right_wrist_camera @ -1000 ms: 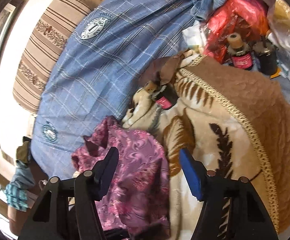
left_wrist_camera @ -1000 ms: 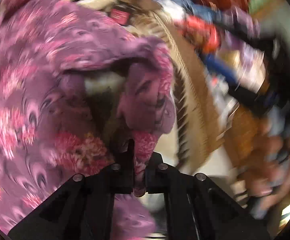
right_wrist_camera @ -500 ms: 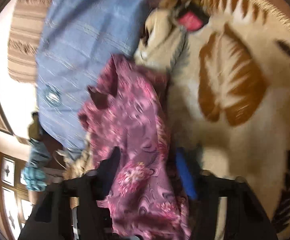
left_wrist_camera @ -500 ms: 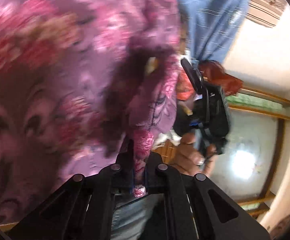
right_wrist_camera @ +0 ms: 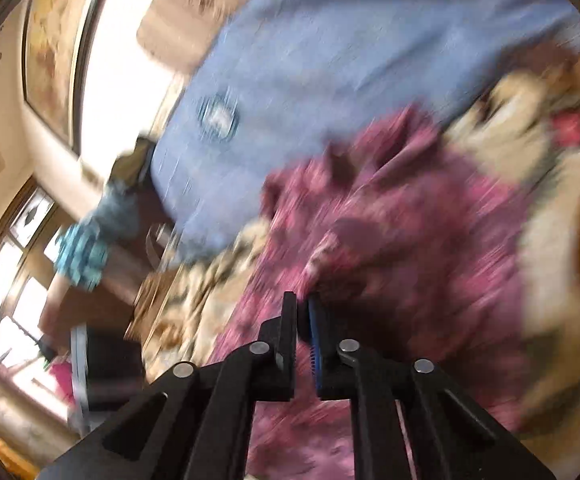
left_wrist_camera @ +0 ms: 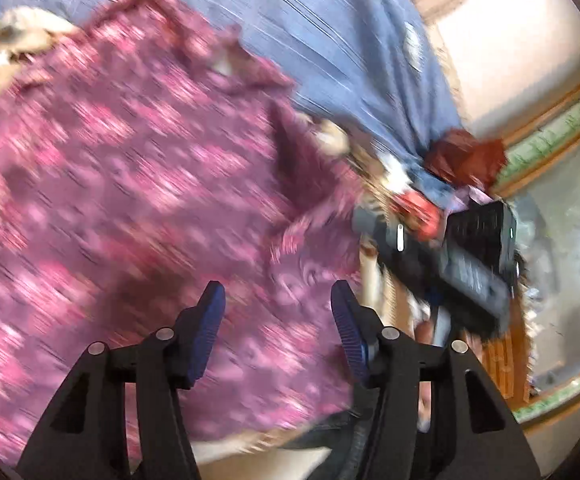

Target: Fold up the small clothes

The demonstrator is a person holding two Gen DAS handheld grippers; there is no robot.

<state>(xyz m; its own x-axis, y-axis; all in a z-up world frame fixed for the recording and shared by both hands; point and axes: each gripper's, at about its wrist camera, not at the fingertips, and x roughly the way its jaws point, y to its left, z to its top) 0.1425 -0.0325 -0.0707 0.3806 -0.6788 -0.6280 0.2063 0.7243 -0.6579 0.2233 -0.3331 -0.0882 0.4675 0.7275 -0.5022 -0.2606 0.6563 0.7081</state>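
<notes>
A blue checked cover [right_wrist_camera: 330, 52] with a round emblem spreads across the upper field. A striped beige cushion [right_wrist_camera: 185, 20] lies at its upper-left edge, against a pale wall [left_wrist_camera: 522, 60]. A cream and brown patterned blanket [right_wrist_camera: 558, 208] adjoins the cover's lower edge. Wood-framed windows [right_wrist_camera: 5, 280] at left admit strong daylight. A framed picture [right_wrist_camera: 49, 52] hangs on the wall. All detail is motion-blurred.

Both wrist views look closely down on the purple garment [left_wrist_camera: 129, 184] [right_wrist_camera: 402, 240].
</notes>
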